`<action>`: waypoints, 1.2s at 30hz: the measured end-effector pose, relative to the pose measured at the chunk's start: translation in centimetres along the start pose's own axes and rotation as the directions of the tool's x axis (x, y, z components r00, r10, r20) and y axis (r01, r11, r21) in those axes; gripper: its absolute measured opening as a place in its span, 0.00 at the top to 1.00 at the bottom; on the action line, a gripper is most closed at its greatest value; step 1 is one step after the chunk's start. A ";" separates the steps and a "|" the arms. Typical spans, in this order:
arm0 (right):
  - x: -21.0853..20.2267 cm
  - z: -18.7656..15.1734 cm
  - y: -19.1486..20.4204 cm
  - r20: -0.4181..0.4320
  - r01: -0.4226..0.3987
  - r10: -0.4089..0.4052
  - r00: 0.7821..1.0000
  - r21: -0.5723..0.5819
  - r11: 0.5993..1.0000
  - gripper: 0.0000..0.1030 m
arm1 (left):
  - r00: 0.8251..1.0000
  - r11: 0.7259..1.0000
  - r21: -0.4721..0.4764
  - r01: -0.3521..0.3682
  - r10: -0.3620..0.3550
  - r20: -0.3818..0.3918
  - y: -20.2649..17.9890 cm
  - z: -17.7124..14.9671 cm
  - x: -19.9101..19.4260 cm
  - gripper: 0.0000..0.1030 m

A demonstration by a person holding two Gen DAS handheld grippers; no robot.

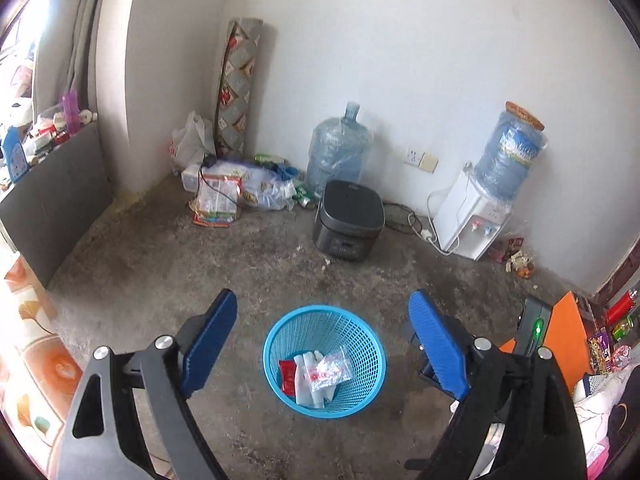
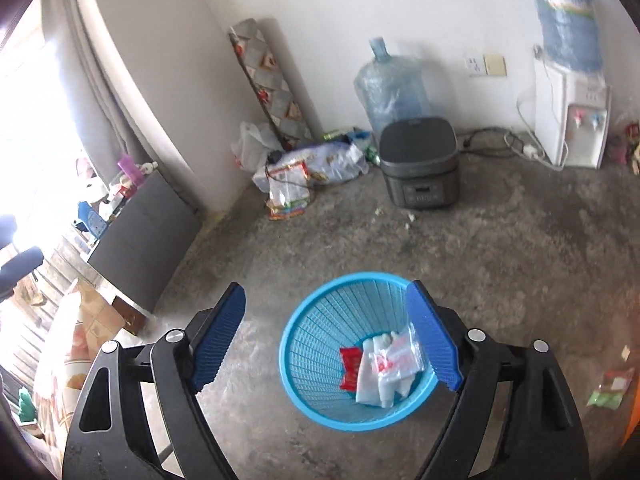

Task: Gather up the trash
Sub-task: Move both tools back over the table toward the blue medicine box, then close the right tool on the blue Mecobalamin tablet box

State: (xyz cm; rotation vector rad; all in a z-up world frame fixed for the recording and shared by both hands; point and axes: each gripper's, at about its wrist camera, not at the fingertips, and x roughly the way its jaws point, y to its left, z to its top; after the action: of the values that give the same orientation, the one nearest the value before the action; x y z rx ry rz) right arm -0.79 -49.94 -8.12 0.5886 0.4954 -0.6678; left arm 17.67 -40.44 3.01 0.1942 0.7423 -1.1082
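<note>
On the concrete floor, a blue mesh wastebasket sits between two wide-spread, empty grippers.

At 12 o'clock stand the water dispenser, spare water jug and dark rice cooker. Left gripper and right gripper hover above the basket, which holds a white plastic bag, clear zip bag and red wrapper.

Both views look forward and down from above the concrete floor, each along its own hand-held gripper's blue fingers, toward the far white wall. The left view centres the blue basket near below; the right view sits slightly further left, tilted. Both share the basket, black cooker, water jug and dispenser.
</note>
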 end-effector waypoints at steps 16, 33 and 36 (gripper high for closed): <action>-11.3 0.3 12.1 0.169 -0.204 0.265 0.949 -0.313 0.928 0.08 | 0.939 0.958 -0.121 -0.259 0.279 0.201 6.7 -6.8 -25.1 0.08; -14.5 -5.0 23.4 -0.225 -0.598 0.555 0.801 -0.364 0.714 0.08 | 0.870 0.879 -0.272 -0.390 0.449 0.202 9.4 -20.5 -38.9 0.12; -14.9 -6.1 24.4 -0.286 -0.638 0.571 0.770 -0.352 0.685 0.08 | 0.870 0.868 -0.312 -0.387 0.456 0.190 9.9 -22.4 -40.1 0.18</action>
State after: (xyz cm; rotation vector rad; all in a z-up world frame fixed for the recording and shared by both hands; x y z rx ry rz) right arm 4.51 -24.17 4.60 0.3428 0.5315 0.1426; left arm 6.73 4.82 9.40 -0.0177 0.5684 -0.5872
